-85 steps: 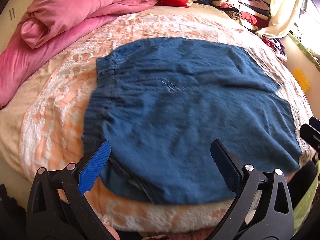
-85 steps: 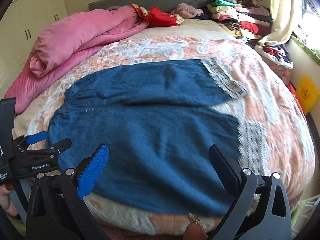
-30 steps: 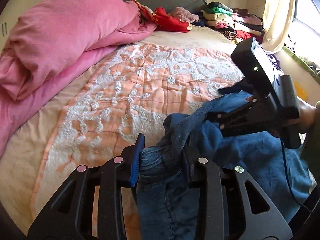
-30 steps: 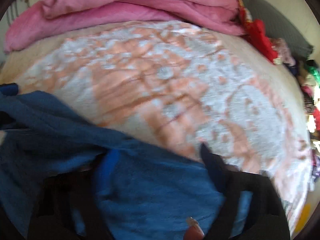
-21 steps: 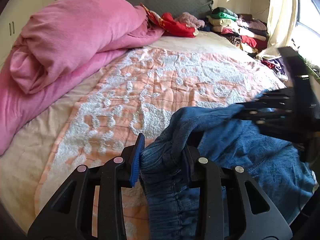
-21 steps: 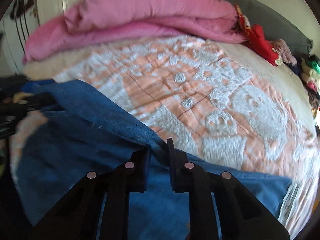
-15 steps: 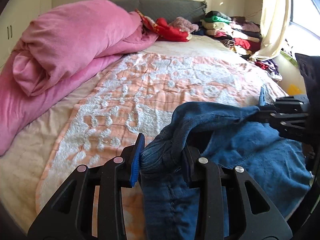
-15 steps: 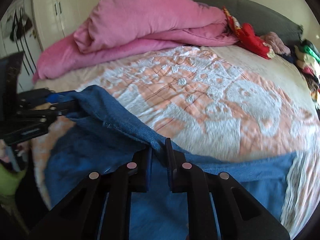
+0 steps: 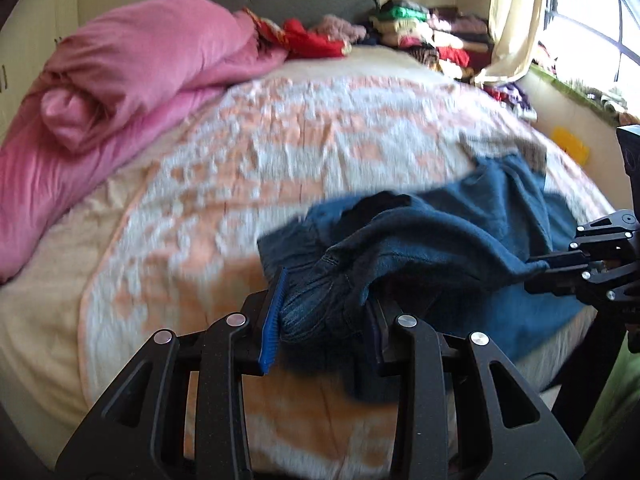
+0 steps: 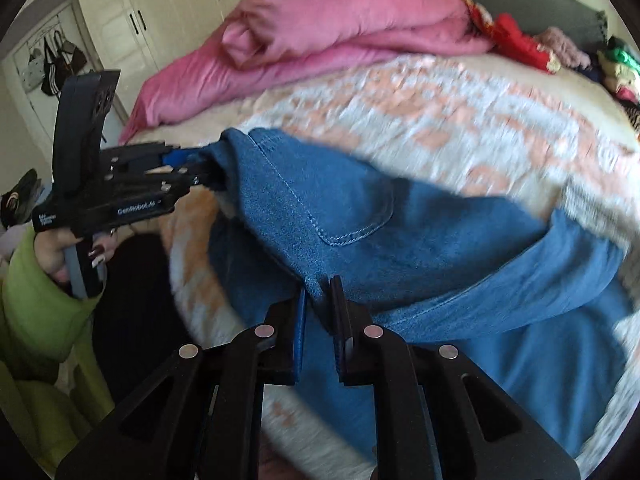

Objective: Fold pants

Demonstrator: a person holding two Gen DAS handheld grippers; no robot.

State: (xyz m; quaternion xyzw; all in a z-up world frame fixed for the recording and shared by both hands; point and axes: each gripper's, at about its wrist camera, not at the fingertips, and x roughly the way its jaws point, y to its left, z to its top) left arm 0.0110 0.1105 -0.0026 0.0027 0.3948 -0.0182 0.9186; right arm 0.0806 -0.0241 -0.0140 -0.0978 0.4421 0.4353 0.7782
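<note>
Blue denim pants (image 9: 440, 236) hang lifted over the near edge of the bed, also seen in the right wrist view (image 10: 360, 216) with a back pocket showing. My left gripper (image 9: 324, 312) is shut on the bunched waistband. My right gripper (image 10: 320, 292) is shut on the pants' top edge. The cloth is stretched between them. The right gripper also shows at the right of the left wrist view (image 9: 560, 268). The left gripper also shows in the right wrist view (image 10: 192, 172). Both views are blurred.
A peach and white quilt (image 9: 280, 152) covers the bed. A rolled pink duvet (image 9: 132, 76) lies at the left. Stacked clothes (image 9: 420, 36) sit at the far right by a curtain (image 9: 512, 20). Wardrobe doors (image 10: 168, 4) stand beyond the bed.
Both grippers went from open over the flat pants to shut on the waistband. They have lifted it and pulled it toward the bed's near edge, and moved further apart.
</note>
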